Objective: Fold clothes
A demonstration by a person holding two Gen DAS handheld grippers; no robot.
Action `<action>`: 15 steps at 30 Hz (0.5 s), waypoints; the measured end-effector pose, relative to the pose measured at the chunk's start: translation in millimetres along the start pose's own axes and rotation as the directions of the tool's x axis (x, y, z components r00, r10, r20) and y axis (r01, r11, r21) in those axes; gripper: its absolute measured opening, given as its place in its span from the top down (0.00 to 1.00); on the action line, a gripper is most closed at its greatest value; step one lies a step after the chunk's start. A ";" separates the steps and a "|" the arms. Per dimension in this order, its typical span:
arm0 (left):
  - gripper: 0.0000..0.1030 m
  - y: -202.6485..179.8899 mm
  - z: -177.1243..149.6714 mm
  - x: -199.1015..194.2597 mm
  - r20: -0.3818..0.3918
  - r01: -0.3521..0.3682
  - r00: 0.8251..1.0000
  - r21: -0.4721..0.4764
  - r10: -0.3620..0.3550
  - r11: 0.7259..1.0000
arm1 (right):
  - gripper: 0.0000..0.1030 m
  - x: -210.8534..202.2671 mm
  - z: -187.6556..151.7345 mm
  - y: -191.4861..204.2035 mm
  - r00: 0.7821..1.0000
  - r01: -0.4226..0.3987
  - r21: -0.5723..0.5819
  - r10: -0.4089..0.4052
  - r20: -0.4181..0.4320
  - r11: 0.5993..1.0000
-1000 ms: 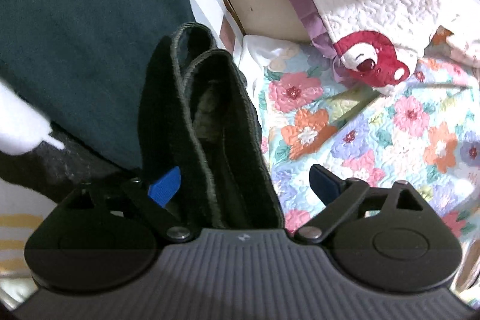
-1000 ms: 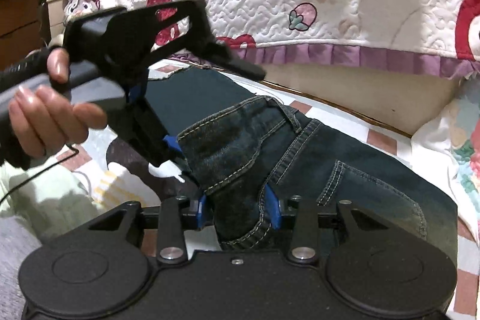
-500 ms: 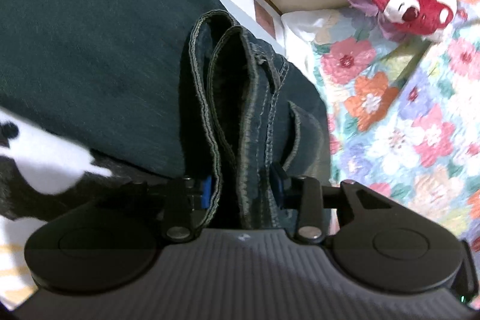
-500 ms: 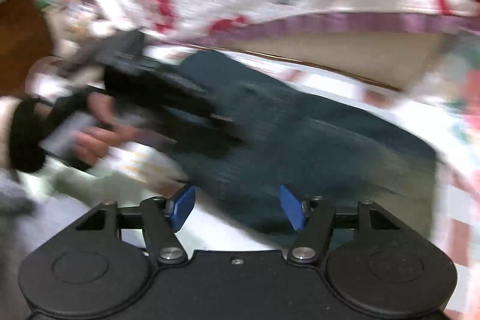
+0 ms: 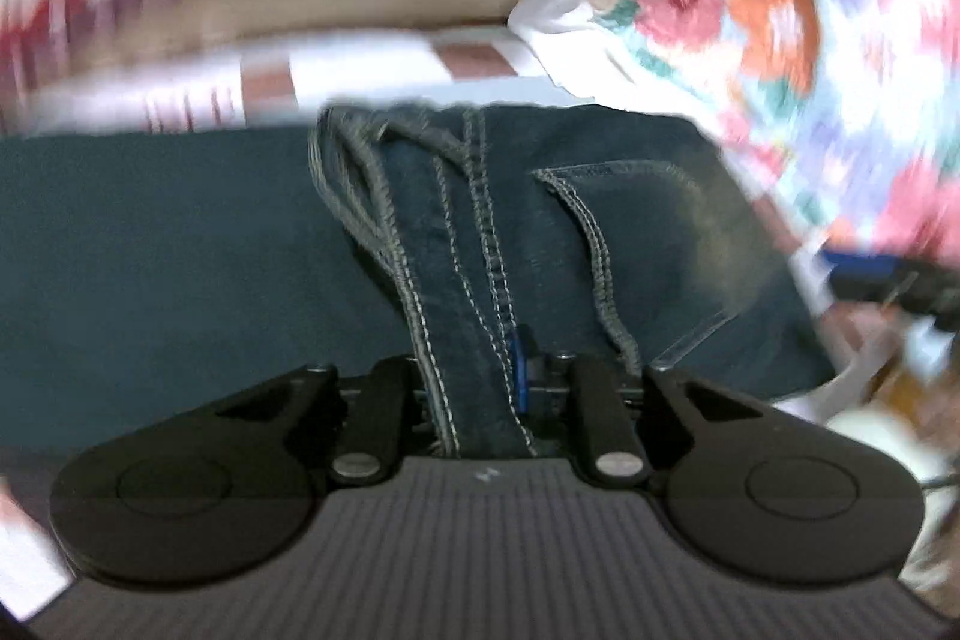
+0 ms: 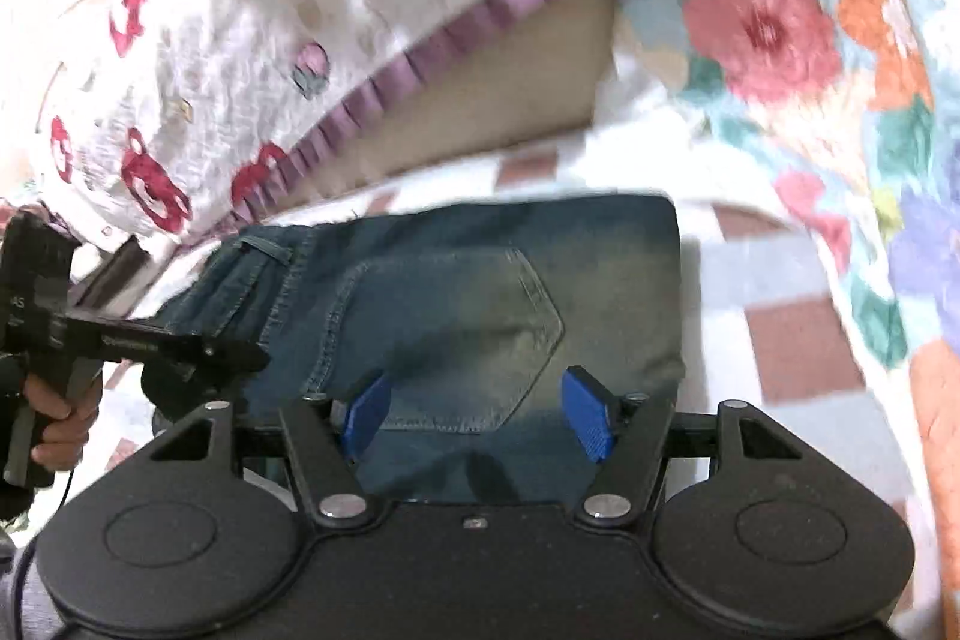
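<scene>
The left claw (image 5: 474, 382) had just been closing and was clamped on a bunched fold of the jeans (image 5: 480, 220), the stitched seams of the denim running up from between its blue pads. In the right wrist view that same claw (image 6: 198, 358) reached in from the left, with the person's hand (image 6: 57, 412) wrapped round its handle, and it met the waistband end of the jeans (image 6: 456, 304).

The right claw (image 6: 474, 418) stood open, its jaws having just been widening, with both blue pads clear of the cloth. It hovered over the back pocket (image 6: 456, 334), nothing held between its fingers.

The jeans lay folded into a compact block on a checked sheet (image 6: 798, 340) on the bed. Behind them ran a white quilt (image 6: 240, 58) with red shapes and a purple ruffled edge. A flowered blanket (image 6: 780, 40) lay to the right of the jeans. The left wrist view was blurred at its edges.
</scene>
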State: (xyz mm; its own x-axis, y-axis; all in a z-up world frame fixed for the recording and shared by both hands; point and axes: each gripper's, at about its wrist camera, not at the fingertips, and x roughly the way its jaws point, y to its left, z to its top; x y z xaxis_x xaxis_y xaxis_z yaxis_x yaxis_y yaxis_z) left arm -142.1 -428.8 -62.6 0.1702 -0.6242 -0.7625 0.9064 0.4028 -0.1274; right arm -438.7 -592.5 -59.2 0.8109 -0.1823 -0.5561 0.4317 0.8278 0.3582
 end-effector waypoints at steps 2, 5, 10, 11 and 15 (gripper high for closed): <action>0.88 -0.2 6.0 -7.3 0.033 -0.015 0.999 0.008 0.015 1.000 | 0.33 -1.6 -3.0 10.0 1.000 -0.007 -0.069 0.007 -0.002 0.998; 0.89 9.1 10.7 -4.7 0.042 -0.004 0.999 -0.045 0.006 0.999 | 0.33 9.4 -12.3 35.3 0.999 0.003 -0.210 -0.014 -0.051 0.978; 0.89 24.6 -10.6 11.9 -0.001 0.032 0.999 -0.123 -0.033 0.992 | 0.33 33.6 -35.2 60.3 0.981 0.075 -0.414 -0.141 -0.132 0.907; 0.87 27.9 -15.0 13.3 -0.006 0.046 0.999 -0.150 -0.047 0.988 | 0.33 37.8 -38.3 62.2 0.975 0.092 -0.447 -0.171 -0.139 0.890; 0.64 42.8 -29.7 19.4 -0.035 0.088 0.994 -0.273 -0.101 0.958 | 0.33 46.0 -44.1 65.9 0.959 0.137 -0.528 -0.245 -0.142 0.838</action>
State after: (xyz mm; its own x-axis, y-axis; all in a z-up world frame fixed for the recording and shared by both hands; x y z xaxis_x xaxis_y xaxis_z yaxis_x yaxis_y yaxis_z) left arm -111.6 -403.8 -101.7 0.0642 -0.6381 -0.7673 0.7775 0.5139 -0.3624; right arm -390.4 -523.0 -94.3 0.6157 -0.3029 -0.7275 0.2643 0.9491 -0.1715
